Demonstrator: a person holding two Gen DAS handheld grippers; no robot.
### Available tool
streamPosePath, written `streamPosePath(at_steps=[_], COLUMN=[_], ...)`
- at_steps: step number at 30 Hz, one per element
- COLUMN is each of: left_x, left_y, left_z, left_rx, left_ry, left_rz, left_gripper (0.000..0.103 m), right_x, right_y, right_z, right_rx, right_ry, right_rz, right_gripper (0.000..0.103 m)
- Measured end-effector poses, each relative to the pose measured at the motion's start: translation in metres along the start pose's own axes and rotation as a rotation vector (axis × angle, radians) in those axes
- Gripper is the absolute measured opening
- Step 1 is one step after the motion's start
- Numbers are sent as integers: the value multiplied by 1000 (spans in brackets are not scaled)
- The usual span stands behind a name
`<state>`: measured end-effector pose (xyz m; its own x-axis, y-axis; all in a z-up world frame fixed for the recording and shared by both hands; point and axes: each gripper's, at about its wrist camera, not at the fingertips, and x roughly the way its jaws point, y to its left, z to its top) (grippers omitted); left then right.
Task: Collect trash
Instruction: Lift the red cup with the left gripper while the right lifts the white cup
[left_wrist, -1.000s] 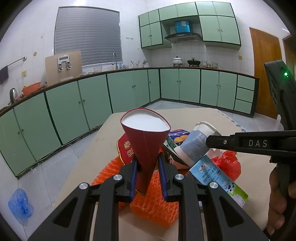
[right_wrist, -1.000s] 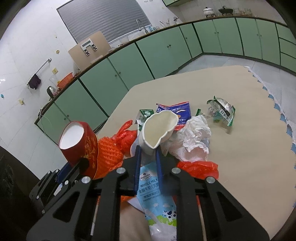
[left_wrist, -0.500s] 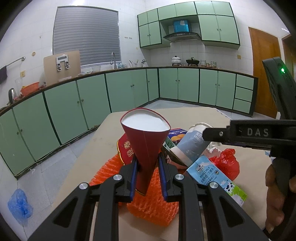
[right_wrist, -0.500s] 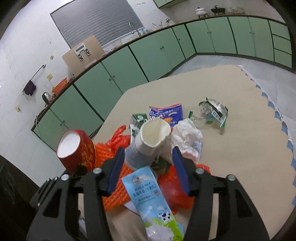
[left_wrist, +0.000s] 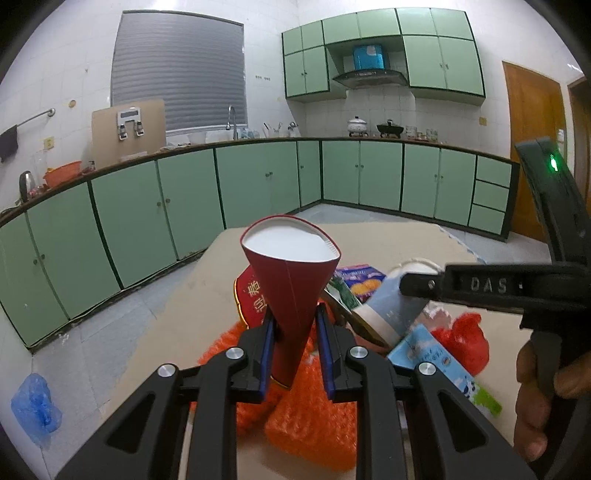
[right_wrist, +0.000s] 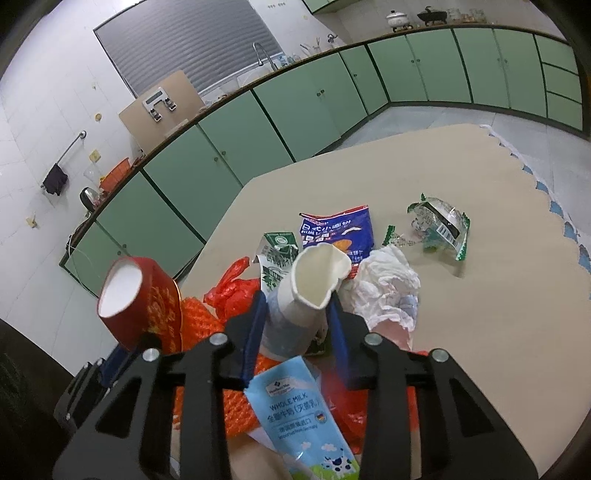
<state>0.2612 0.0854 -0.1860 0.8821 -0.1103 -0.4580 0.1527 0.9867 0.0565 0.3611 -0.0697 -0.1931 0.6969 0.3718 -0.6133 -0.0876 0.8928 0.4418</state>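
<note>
My left gripper is shut on a squashed red paper cup, held above the trash pile; the cup also shows in the right wrist view. My right gripper is open, its fingers on either side of a crumpled white-and-blue paper cup that lies on the pile; that cup also shows in the left wrist view. The pile holds orange bubble wrap, a blue milk carton, a red plastic bag, a green carton, a blue snack bag and white tissue.
The trash lies on a beige table. A crumpled green wrapper lies apart at the right. Green kitchen cabinets run behind the table. A blue bag lies on the floor at the left.
My right gripper has opened from its grip on the white cup, which now lies between the spread fingers. My left gripper still holds the red cup, barely moved.
</note>
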Motion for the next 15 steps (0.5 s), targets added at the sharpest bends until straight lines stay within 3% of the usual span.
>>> streamPosePath(at_steps=[8, 15], left_x=[-1, -7], left_y=[0, -3], left_z=[3, 6], left_rx=[-3, -2], left_ry=[-7, -15], left_rz=[2, 2], left_gripper=[21, 21], right_x=[-4, -16], right_y=[8, 12], right_z=[-2, 1], right_rx=[-30, -40], right_ry=[-8, -23], right_rz=[13, 24], right_gripper=[19, 17])
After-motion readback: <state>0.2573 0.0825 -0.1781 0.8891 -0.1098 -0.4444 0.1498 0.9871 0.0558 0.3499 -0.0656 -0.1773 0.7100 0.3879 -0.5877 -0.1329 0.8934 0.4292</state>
